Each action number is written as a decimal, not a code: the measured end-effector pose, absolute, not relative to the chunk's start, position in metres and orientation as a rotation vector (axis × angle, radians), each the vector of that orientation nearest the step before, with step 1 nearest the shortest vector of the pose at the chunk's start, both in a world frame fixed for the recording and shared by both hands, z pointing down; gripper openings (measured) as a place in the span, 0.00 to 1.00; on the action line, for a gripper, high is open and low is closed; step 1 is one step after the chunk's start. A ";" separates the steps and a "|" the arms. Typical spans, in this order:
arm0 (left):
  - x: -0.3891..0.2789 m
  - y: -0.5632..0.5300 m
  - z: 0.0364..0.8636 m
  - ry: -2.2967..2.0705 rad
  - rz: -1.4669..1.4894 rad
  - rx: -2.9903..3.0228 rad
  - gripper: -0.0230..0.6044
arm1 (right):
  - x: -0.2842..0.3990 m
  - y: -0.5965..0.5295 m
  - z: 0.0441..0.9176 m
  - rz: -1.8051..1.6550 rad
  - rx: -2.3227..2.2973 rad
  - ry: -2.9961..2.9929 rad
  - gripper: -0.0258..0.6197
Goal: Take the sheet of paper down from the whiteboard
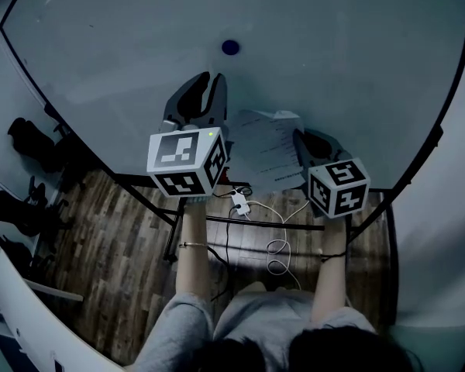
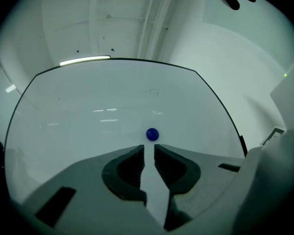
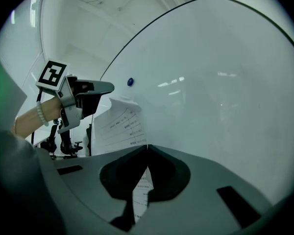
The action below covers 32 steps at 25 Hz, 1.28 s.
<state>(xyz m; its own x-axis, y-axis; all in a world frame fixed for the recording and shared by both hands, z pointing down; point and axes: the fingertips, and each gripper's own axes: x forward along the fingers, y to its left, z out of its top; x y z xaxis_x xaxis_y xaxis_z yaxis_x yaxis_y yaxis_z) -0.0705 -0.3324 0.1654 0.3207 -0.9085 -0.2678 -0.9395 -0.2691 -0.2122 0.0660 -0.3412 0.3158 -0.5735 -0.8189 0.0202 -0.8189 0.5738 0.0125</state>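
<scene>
Two grippers: my right gripper [image 3: 147, 148] jaws clench the sheet [image 3: 118, 124] edge; left gripper [image 2: 149, 150] jaws parted, empty. Such a thin pinch may slip.

Likely an office. A large whiteboard [image 1: 333, 68] fills the upper frame. Dark office chairs [image 1: 31, 142] stand at left on plank flooring [image 1: 124, 239].

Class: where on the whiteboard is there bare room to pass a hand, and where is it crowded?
Bare: the whiteboard left and right of the blue magnet. Crowded: lower middle, where the left gripper flanks the sheet of paper held by the right gripper.
</scene>
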 end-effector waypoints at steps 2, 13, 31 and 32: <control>-0.077 -0.328 0.176 1.679 0.108 -2.278 0.07 | 0.067 -0.339 0.317 -0.001 1.441 -2.763 0.04; -0.097 -0.318 0.237 1.784 0.082 -2.423 0.05 | 0.069 -0.326 0.322 0.023 1.431 -2.791 0.04; -0.121 -0.296 0.306 1.947 0.067 -2.521 0.05 | 0.063 -0.322 0.319 -0.021 1.392 -2.804 0.04; -0.122 -0.296 0.308 1.951 0.061 -2.527 0.05 | 0.062 -0.323 0.318 -0.022 1.390 -2.803 0.04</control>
<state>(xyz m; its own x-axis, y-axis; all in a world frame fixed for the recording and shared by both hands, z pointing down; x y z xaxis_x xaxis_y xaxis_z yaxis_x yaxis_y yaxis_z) -0.1217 -0.2955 0.3079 0.2531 -0.9674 0.0011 -0.9655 -0.2525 0.0638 0.0624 -0.3227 0.3179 -0.6051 -0.7961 0.0050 -0.7960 0.6051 0.0182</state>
